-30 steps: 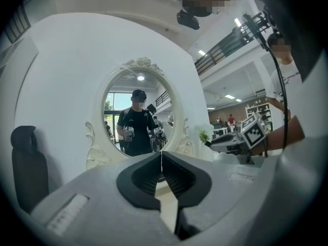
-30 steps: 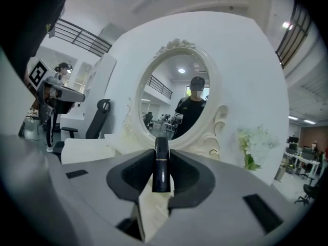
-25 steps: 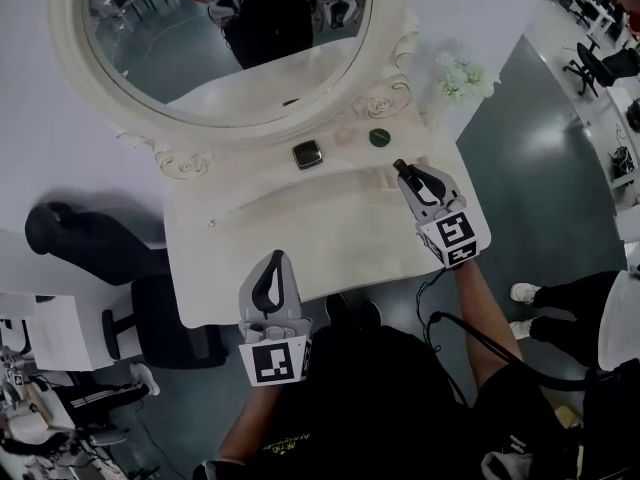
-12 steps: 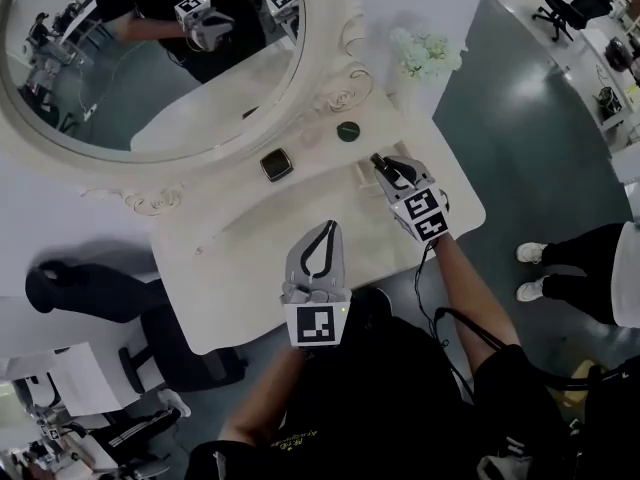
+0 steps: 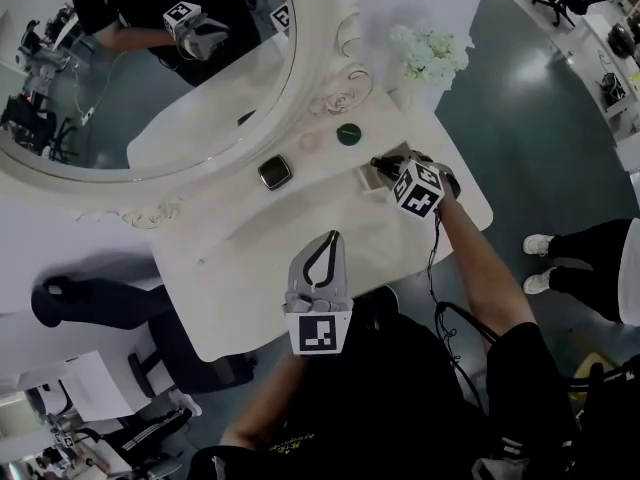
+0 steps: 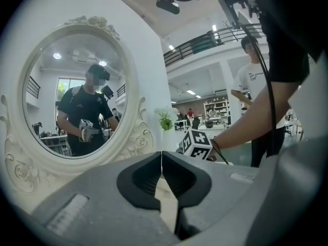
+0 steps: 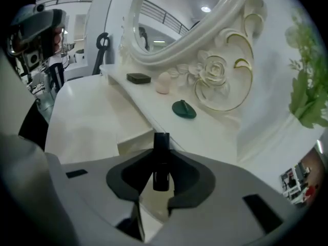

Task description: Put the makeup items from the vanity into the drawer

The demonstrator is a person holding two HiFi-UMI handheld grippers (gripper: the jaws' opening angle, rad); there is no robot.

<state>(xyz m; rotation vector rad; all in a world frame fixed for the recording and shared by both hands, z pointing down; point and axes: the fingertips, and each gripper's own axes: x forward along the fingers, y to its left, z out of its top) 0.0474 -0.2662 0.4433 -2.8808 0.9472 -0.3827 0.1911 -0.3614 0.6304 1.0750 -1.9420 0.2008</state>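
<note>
white vanity top (image 5: 240, 243) below, right hand-held gripper (image 5: 384, 166) clamps a black tube (image 7: 161, 143), left hand-held gripper (image 5: 332, 238) clenched empty

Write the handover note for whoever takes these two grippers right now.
Left gripper: jaws shut, empty, held over the front of the vanity.
Right gripper: jaws shut on a black tube, held above the open drawer.
On the vanity's back ledge: dark square case, pink piece, green round piece.
Done: tube picked up, not yet released. What the drawer already holds cannot be seen.
Left: drop the tube into the drawer, then move the other three.
</note>
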